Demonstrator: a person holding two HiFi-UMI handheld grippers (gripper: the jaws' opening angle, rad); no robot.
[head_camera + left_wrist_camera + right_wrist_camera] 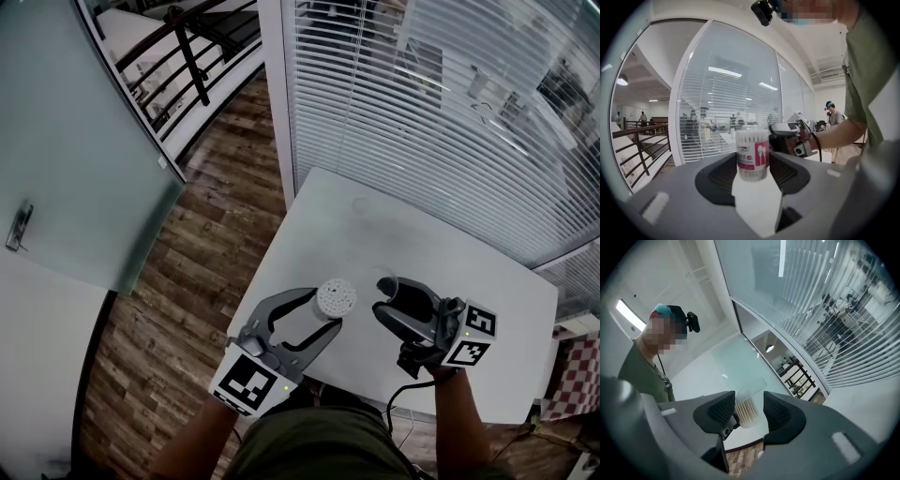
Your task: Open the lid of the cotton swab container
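Currently reaching forward with both forearms over the near edge of the white worktop (375,225): left tool (326,309) clenched around the cotton swab container (336,299), right tool (381,298) turned sideways toward it from just beside, jaws apart and gripping nothing. Close to the front-left corner, wooden floor (187,309) beyond the edge; broad bare surface further back and rightward. Upright clear tub packed with swabs, pink-and-white label, round white top speckled with dots.
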